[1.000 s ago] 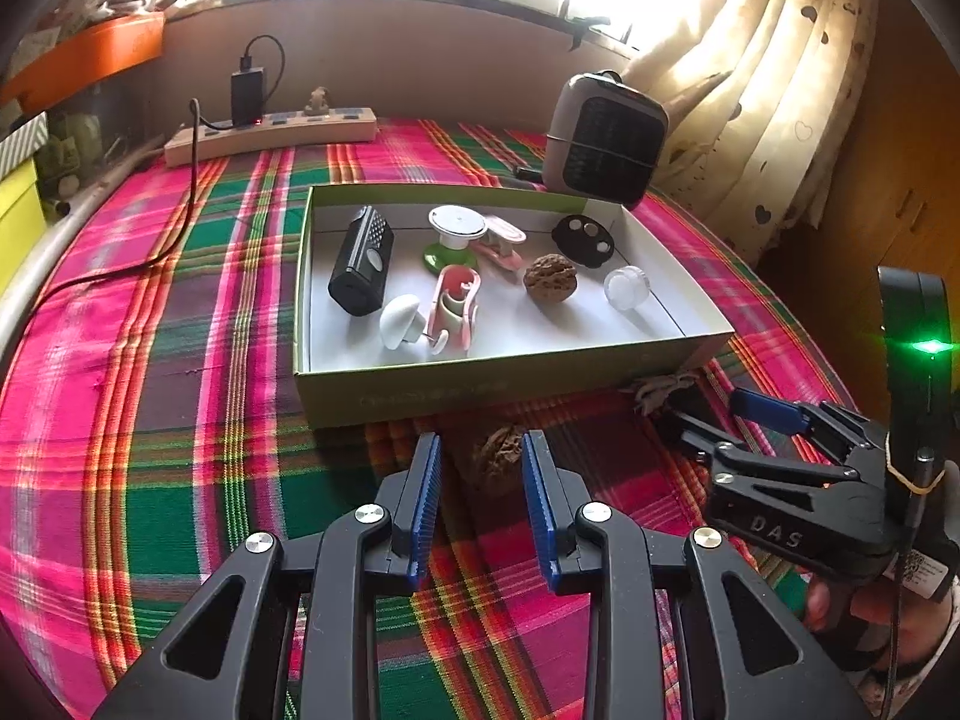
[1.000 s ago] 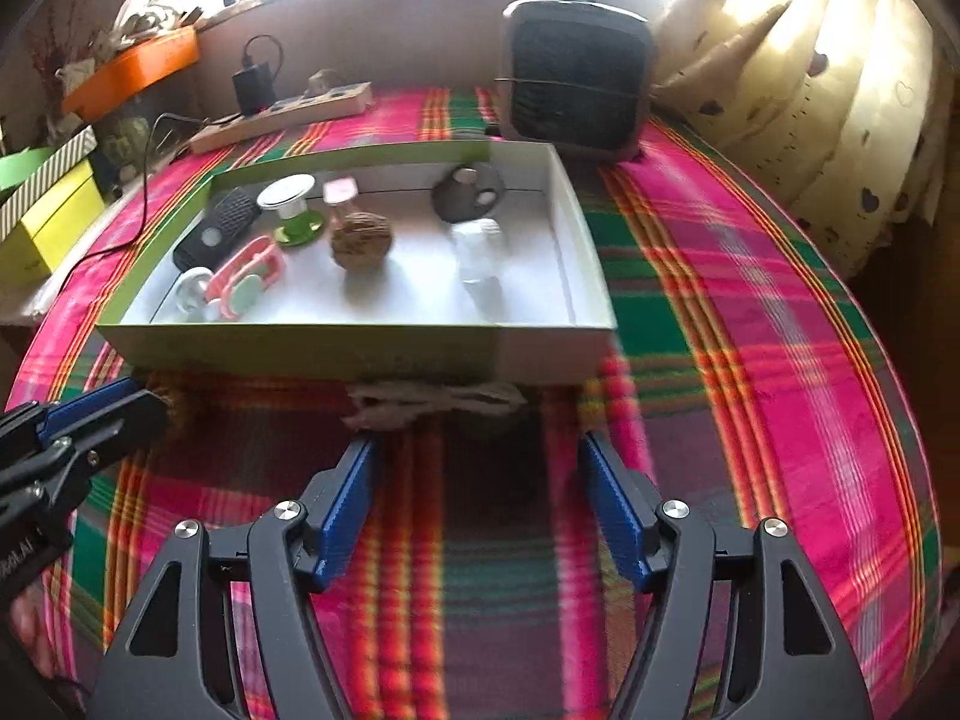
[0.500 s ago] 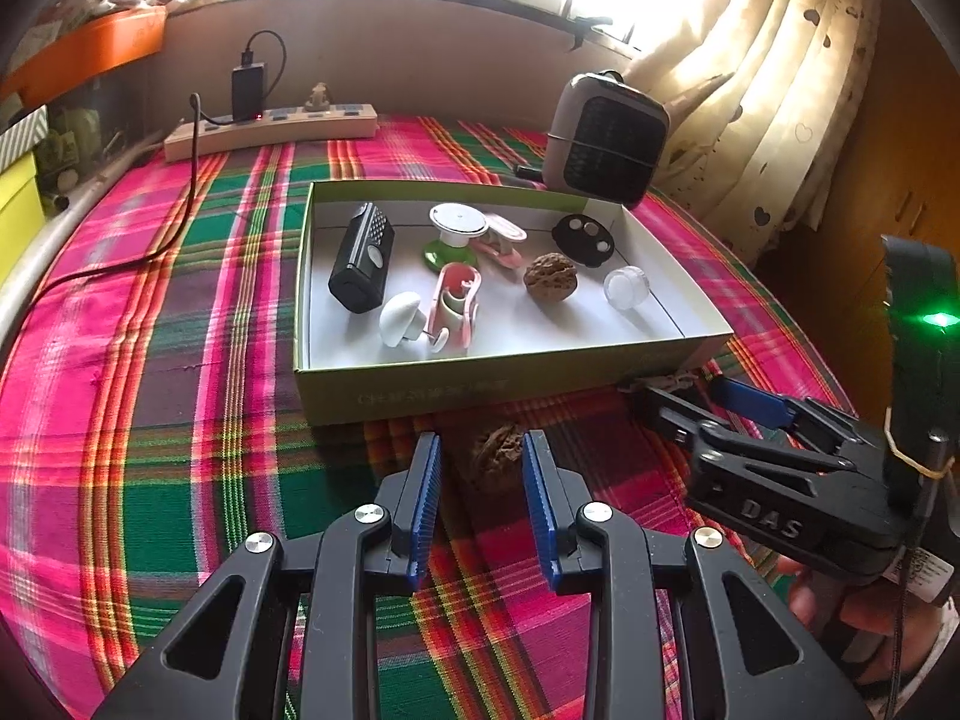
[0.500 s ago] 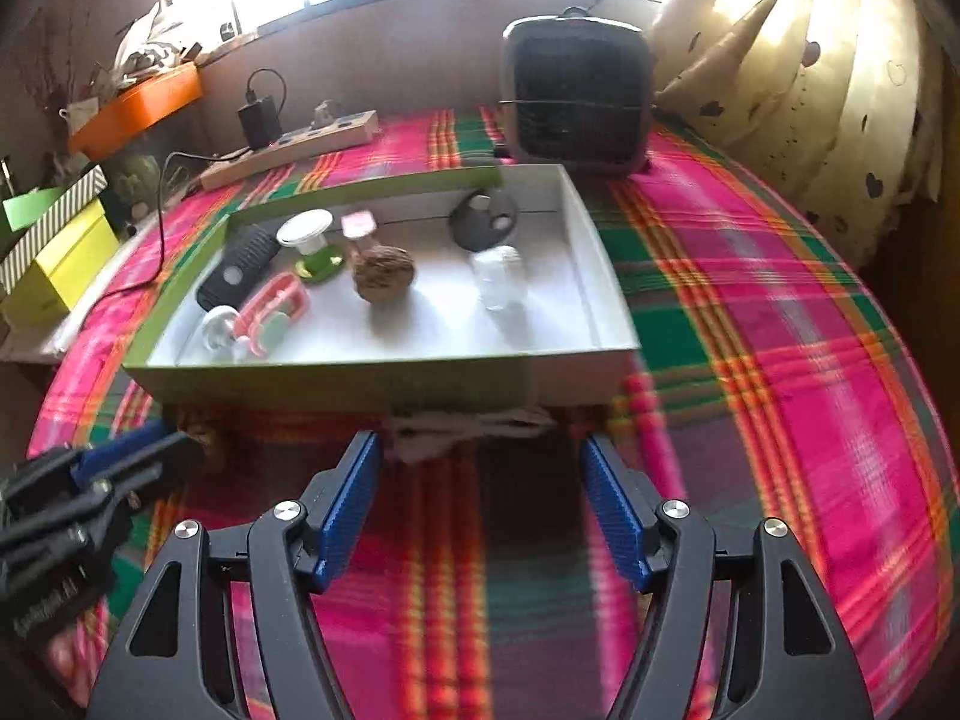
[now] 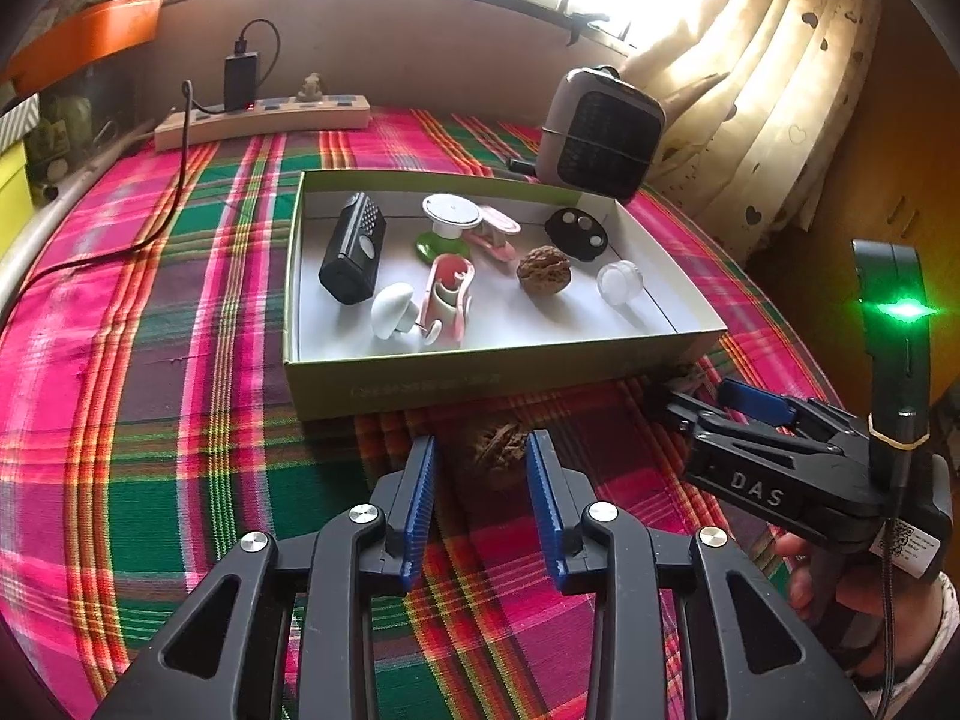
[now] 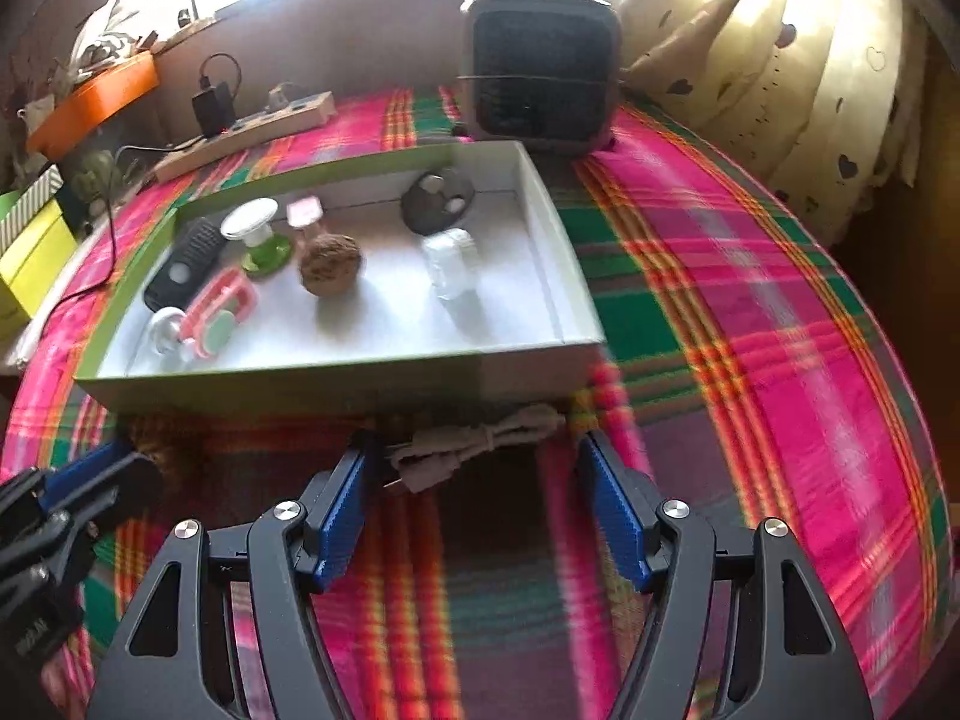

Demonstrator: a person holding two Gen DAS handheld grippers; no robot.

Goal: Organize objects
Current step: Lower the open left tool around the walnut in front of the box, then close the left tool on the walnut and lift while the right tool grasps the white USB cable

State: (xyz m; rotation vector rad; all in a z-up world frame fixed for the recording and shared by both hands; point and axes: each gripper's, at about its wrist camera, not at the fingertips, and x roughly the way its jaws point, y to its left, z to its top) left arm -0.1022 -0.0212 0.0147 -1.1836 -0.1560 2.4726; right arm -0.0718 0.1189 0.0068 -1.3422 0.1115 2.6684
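Note:
A green-sided cardboard box (image 5: 498,375) (image 6: 336,387) lies on the plaid cloth and holds several small items, among them a walnut (image 5: 543,270) (image 6: 330,265). A second walnut (image 5: 498,450) lies on the cloth in front of the box. My left gripper (image 5: 480,465) is open, its blue pads either side of this walnut, not touching. A pale coiled cable (image 6: 474,444) lies against the box's front wall. My right gripper (image 6: 474,483) is wide open, its fingertips either side of the cable, and shows in the left wrist view (image 5: 696,402).
A small grey heater (image 5: 600,132) (image 6: 540,66) stands behind the box. A power strip with a charger (image 5: 264,114) (image 6: 240,126) lies at the back left. Curtains (image 5: 774,78) hang at the right. Yellow and orange boxes (image 6: 36,252) stand at the far left.
My right gripper has moved forward, up to the cable at the box's front wall. My left gripper has barely moved around the loose walnut.

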